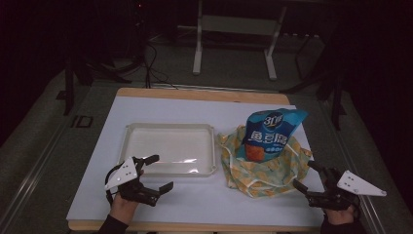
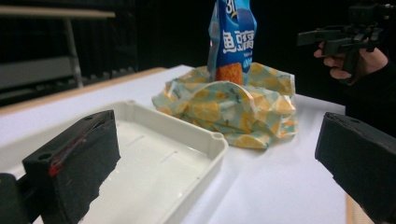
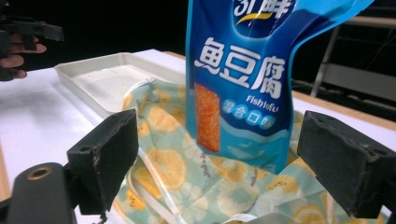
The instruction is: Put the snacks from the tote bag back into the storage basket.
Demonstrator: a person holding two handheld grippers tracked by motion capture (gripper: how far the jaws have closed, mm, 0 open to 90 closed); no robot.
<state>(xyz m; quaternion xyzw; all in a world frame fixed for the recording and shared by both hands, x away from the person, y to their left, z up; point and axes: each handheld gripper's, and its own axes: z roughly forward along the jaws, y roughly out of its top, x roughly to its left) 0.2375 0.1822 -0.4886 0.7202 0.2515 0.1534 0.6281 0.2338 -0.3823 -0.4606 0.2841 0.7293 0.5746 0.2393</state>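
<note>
A blue snack bag [image 1: 269, 132] [image 2: 232, 39] [image 3: 243, 74] stands upright in a crumpled yellow-patterned bag [image 1: 263, 168] [image 2: 233, 109] [image 3: 187, 177] on the white table. Left of it lies an empty white tray [image 1: 168, 148] [image 2: 154, 163] [image 3: 100, 77]. My left gripper [image 1: 153, 173] [image 2: 219, 161] is open near the tray's front left corner, nothing between its jaws. At the patterned bag's right side my right gripper [image 1: 308, 175] [image 3: 219, 154] is open, jaws facing the blue bag without touching it.
The white table top [image 1: 195, 112] has a wooden edge at the back and front. A metal frame [image 1: 234, 34] stands on the dark floor beyond the table. Bare table surface lies in front of the tray and bags.
</note>
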